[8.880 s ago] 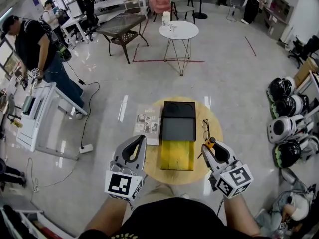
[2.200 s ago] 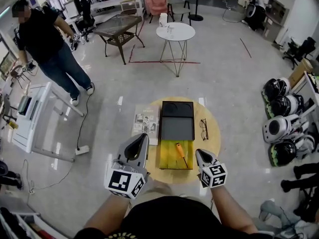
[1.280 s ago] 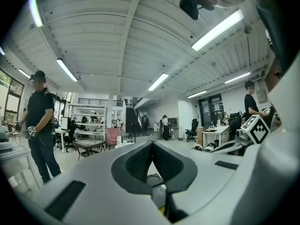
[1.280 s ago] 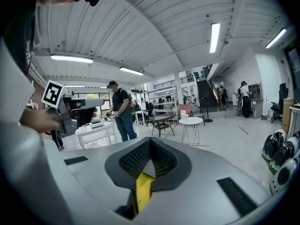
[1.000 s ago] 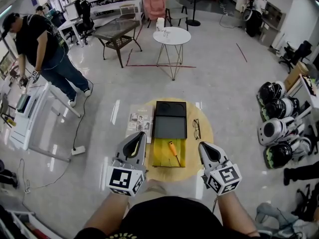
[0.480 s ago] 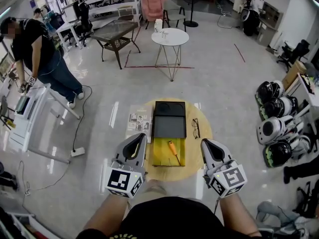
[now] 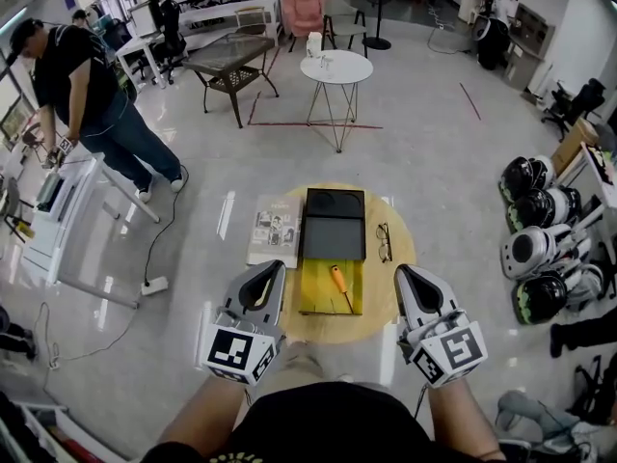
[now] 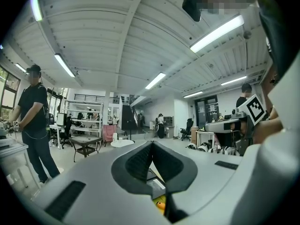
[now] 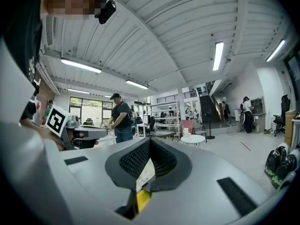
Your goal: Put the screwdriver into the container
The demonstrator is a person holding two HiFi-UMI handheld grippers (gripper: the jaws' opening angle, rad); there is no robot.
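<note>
We note the screwdriver [image 7: 339, 285] now lying loose in the yellow container [image 7: 316, 295] on the round desk [image 7: 393, 280], out of our right claw [image 7: 404, 271], which has drawn back clenched and empty like the left claw [image 7: 275, 267]; we judge the task done.

The grey left claw [image 7: 273, 268] and right claw [image 7: 404, 272] bear black-and-white square markings; the shirt [image 7: 337, 422] is black.
</note>
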